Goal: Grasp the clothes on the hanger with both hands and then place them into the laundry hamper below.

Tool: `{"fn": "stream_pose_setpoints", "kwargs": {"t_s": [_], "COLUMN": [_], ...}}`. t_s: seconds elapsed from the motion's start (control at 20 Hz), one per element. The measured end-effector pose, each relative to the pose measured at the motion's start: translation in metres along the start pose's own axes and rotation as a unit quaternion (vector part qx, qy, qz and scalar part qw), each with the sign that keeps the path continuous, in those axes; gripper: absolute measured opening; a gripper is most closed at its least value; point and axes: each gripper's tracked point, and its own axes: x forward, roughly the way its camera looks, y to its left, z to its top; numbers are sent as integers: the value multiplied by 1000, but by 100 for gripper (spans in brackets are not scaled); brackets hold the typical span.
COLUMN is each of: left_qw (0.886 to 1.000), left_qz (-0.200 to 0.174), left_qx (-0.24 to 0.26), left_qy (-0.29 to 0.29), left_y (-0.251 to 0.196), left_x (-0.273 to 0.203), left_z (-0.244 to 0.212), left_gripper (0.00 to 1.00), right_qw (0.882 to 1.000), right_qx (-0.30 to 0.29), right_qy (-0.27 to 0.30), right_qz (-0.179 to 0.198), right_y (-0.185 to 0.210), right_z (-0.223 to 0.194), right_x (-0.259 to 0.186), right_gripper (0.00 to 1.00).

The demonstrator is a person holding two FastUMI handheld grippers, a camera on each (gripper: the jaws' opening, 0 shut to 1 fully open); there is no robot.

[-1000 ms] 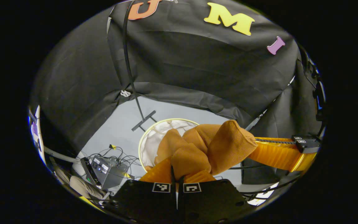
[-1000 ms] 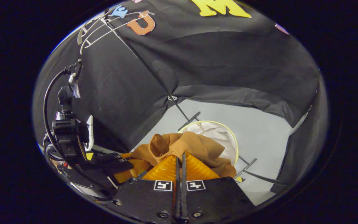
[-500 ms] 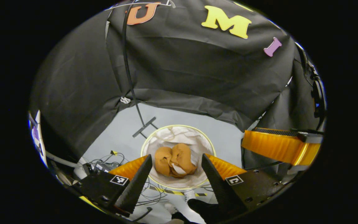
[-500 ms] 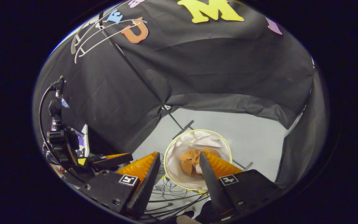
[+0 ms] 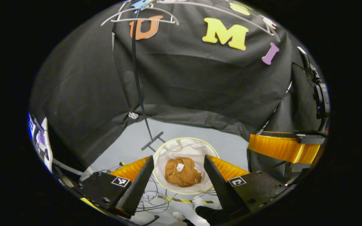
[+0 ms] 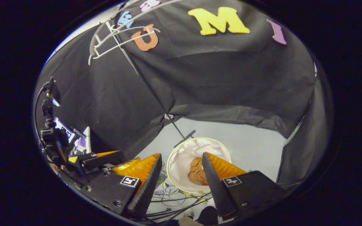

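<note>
Garment (image 5: 181, 172) lies bunched inside the laundry hamper (image 5: 168, 149); both grippers (image 5: 178, 180) (image 6: 181, 175) hang above it, jaws spread and empty, placement apparently complete, only withdrawal left.

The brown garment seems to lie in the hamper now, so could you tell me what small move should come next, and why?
Probably just lift both tools away: the brown garment lies bunched inside the hamper, and the left tool and right tool are open and hold nothing.

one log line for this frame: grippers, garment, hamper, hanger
left gripper: open | right gripper: open | brown garment: crumpled inside hamper | hamper: upright on floor | hanger: bare
</note>
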Motion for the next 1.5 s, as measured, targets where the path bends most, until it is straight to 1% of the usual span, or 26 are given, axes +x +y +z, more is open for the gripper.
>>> {"fn": "stream_pose_setpoints", "kwargs": {"t_s": [0.15, 0.2, 0.25, 0.3, 0.35, 0.4, 0.45, 0.5, 0.55, 0.65, 0.7, 0.75, 0.8, 0.9, 0.95, 1.0, 1.05, 1.15, 1.2, 1.3, 1.35, 1.4, 1.5], "left_qw": [997, 995, 993, 990, 985, 980, 973, 966, 960, 948, 941, 936, 929, 917, 912, 909, 909, 908, 909, 910, 908, 907, 907], "left_qz": [7, 10, 13, 16, 14, 10, 9, 7, 5, 5, 7, 11, 13, 9, 15, 24, 29, 33, 37, 62, 73, 75, 70], "left_qx": [24, 31, 37, 40, 44, 46, 47, 48, 49, 48, 45, 39, 33, 25, 28, 32, 37, 34, 31, 28, 21, 15, 9], "left_qy": [-69, -90, -111, -135, -165, -196, -225, -252, -276, -316, -334, -351, -369, -398, -408, -414, -415, -417, -413, -409, -411, -413, -416], "left_y": [9, 11, 15, 17, 20, 20, 23, 25, 30, 36, 36, 37, 39, 38, 38, 37, 35, 34, 38, 51, 55, 51, 43], "left_x": [-56, -79, -102, -121, -147, -169, -193, -220, -242, -285, -306, -328, -349, -379, -396, -411, -421, -432, -432, -441, -446, -447, -445], "left_z": [35, 45, 56, 68, 80, 90, 98, 109, 116, 127, 133, 137, 144, 154, 155, 150, 148, 145, 139, 118, 113, 111, 111], "left_gripper": [97, 97, 100, 100, 97, 92, 100, 100, 92, 93, 94, 95, 96, 97, 98, 99, 100, 100, 100, 100, 100, 100, 100], "right_qw": [996, 994, 991, 987, 980, 973, 964, 956, 949, 939, 935, 931, 929, 920, 914, 909, 904, 901, 899, 894, 895, 896, 902], "right_qx": [-35, -43, -50, -58, -65, -75, -82, -85, -80, -58, -51, -52, -60, -63, -60, -52, -46, -39, -41, -52, -60, -66, -67], "right_qy": [-71, -95, -119, -145, -178, -210, -240, -269, -292, -329, -344, -355, -361, -381, -396, -410, -421, -427, -429, -438, -434, -430, -419], "right_qz": [-28, -34, -40, -47, -55, -64, -76, -84, -87, -79, -69, -59, -53, -61, -58, -59, -60, -70, -75, -80, -87, -88, -82], "right_y": [16, 25, 35, 44, 50, 57, 63, 68, 77, 97, 106, 116, 134, 135, 140, 136, 137, 133, 132, 130, 126, 124, 123], "right_z": [26, 31, 39, 46, 54, 62, 69, 67, 69, 61, 58, 54, 39, 38, 37, 44, 44, 35, 31, 24, 20, 13, 7], "right_x": [-50, -69, -88, -110, -134, -160, -184, -199, -221, -264, -284, -297, -296, -333, -350, -381, -392, -403, -407, -413, -412, -408, -402], "right_gripper": [83, 82, 82, 83, 83, 84, 86, 93, 100, 100, 100, 100, 100, 100, 100, 100, 100, 100, 100, 99, 99, 99, 99]}}
